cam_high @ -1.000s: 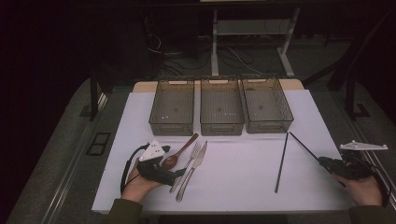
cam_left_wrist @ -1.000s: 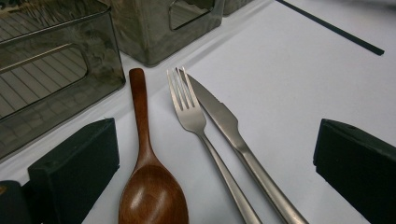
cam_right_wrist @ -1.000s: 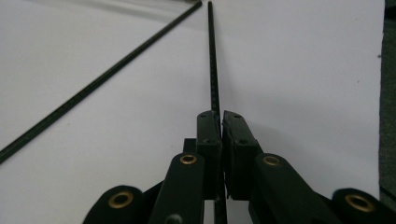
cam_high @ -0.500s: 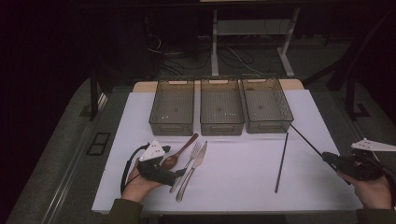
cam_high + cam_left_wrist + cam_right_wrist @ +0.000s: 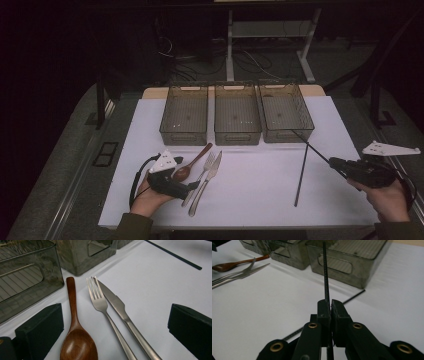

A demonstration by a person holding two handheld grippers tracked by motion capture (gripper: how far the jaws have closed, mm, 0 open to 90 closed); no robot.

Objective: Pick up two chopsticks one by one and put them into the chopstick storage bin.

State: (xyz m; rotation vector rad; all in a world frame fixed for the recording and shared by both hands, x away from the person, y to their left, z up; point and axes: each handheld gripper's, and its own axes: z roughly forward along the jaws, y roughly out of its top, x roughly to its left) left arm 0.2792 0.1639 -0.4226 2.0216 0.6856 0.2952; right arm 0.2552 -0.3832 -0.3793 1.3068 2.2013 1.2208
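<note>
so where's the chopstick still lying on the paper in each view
High view: lying chopstick right of centre, running up and down, between knife and right claw.
Left gripper view: top right, slanting.
Right gripper view: behind the shut claw, ends showing.
Shared landmark: the right-hand bin.

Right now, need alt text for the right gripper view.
The right gripper is shut on a thin black chopstick pointing toward a clear smoky plastic bin. A second black chopstick lies on the white table cover; a brown wooden spoon lies far left.
</note>
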